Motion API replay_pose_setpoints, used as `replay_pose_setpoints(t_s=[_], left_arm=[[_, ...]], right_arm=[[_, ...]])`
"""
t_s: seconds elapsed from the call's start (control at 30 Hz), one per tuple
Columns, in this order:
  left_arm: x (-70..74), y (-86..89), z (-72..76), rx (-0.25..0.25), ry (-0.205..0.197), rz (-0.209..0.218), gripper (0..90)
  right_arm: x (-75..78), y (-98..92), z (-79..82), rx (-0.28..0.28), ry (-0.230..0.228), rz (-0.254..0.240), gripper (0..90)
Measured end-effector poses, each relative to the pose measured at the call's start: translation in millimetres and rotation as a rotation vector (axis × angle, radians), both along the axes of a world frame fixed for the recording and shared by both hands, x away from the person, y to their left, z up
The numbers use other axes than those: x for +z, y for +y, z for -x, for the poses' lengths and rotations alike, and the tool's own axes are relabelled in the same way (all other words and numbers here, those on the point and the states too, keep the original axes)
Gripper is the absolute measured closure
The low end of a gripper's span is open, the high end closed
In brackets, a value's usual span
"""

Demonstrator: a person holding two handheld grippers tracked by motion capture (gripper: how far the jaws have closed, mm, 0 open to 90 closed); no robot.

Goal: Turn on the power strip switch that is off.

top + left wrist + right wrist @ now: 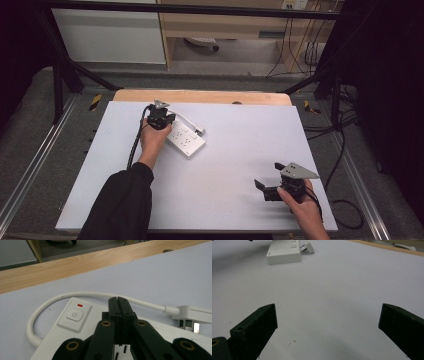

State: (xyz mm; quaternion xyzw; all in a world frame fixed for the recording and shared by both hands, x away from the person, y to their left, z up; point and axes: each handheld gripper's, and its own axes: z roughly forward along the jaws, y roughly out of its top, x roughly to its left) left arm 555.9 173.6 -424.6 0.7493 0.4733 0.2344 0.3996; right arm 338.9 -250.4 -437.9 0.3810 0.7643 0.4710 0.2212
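**A:** What sits on the counter (225,165)?

**B:** A white power strip (184,140) lies flat on the pale grey counter, toward the far left, angled so one end points to the far wooden edge (200,96). In the left gripper view, its near end carries a square white push button (74,314) printed with a grey power symbol. Just above the button is a small red indicator bar (80,305). A few socket slots show between the arms of the claw.

**A:** Does it have a cord?

**B:** Yes. A thick white cord (50,302) leaves the button end, loops out over the counter and curves back along the strip's far side. It ends in a white plug (192,315) with metal prongs, lying on the counter just beside the strip.

**A:** Any brand or writing?

**B:** None that can be read; the power symbol is the one marking visible.

**A:** Where are the claws?

**B:** The left claw (117,302) is over the strip's top face, near the button, with its two black jaws pressed together and nothing between them. Whether the tips touch the strip cannot be told. A person's left hand (152,140), in a black sleeve, holds it. The right claw (267,180) is held by the right hand (302,207) near the counter's near right corner, well apart from the strip. Its jaws are spread wide over bare counter and hold nothing.
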Motion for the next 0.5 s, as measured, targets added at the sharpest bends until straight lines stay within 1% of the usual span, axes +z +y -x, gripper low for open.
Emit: replay_pose_setpoints(t_s=[0.1, 0.33, 0.43, 0.5], left_arm=[[-2.8, -0.7, -1.8, -0.001, 0.007, -0.012, 90.0], [-7.1, -3.2, -3.4, 0.002, 0.011, -0.011, 90.0], [-6.3, -3.6, -3.0, 0.003, 0.003, -0.009, 90.0], [-5.8, -3.8, -3.1, 0.003, -0.002, -0.015, 90.0]], right_arm=[[0.3, -0.3, 0.3, 0.000, 0.000, -0.002, 2.5], [0.5, -1.9, 0.3, -0.002, -0.002, -0.005, 2.5], [0.4, -1.6, 0.2, 0.000, 0.000, -0.006, 2.5], [0.7, -1.2, 0.5, 0.001, 0.000, -0.007, 2.4]])
